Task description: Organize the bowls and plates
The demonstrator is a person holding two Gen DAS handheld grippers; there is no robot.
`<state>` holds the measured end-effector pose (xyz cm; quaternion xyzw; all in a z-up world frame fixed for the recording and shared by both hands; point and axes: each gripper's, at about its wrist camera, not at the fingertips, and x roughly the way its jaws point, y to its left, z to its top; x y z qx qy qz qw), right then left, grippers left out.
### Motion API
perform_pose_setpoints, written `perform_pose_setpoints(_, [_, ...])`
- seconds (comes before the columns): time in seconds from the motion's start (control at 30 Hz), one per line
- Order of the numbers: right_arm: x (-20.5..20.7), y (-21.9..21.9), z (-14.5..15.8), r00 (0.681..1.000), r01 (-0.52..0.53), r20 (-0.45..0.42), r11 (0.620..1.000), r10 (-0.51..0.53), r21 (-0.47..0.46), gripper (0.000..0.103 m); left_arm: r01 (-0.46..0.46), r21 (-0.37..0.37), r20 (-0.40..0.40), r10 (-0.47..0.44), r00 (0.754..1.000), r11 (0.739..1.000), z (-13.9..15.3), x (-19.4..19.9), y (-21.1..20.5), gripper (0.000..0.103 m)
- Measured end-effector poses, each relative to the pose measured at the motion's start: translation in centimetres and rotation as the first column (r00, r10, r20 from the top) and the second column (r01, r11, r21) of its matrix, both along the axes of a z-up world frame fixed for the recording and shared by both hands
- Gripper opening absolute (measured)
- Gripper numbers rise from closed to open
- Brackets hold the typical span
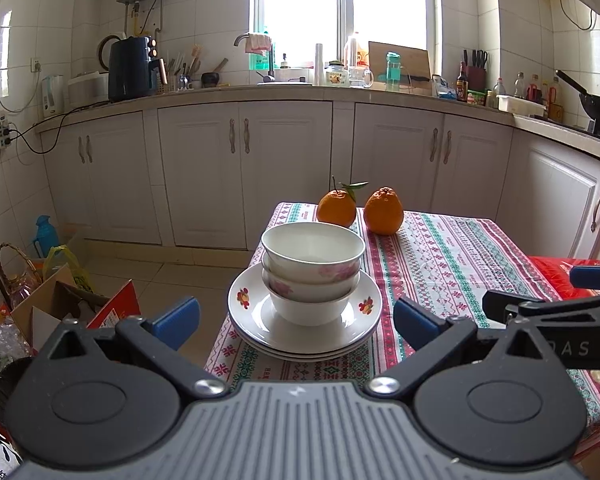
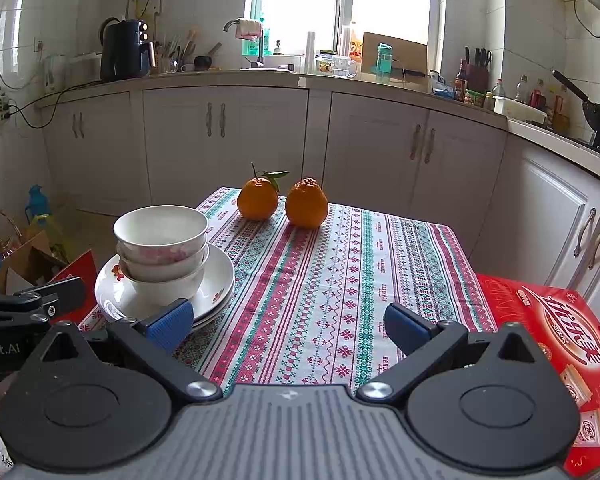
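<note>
Three white bowls [image 1: 313,268] with pink flowers sit nested on a stack of white plates [image 1: 244,300] at the table's left edge; the same bowls [image 2: 161,248] and plates [image 2: 220,276] show in the right wrist view. My left gripper [image 1: 296,320] is open, its blue pads either side of the stack and just in front of it, holding nothing. My right gripper [image 2: 289,326] is open over the bare tablecloth, to the right of the stack, its left pad [image 2: 171,326] close to the plate rim.
Two oranges [image 2: 282,202] stand at the far end of the patterned tablecloth [image 2: 340,272]. A red box [image 2: 556,328] lies at the table's right. Cardboard boxes and bags [image 1: 60,300] crowd the floor on the left. White cabinets [image 1: 244,168] run behind.
</note>
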<state>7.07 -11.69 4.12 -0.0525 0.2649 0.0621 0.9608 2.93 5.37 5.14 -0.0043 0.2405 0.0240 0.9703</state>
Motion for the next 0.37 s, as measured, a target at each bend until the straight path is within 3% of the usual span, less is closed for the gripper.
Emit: perform_pose_setpoints(0.37, [0.25,-0.01,-0.05,1.000,-0.003,-0.004,1.000,0.003,-0.001,0.103,-0.002,-0.002,-0.005,0.002,1.000,1.000,0.04,0.08,-0.11,0.102])
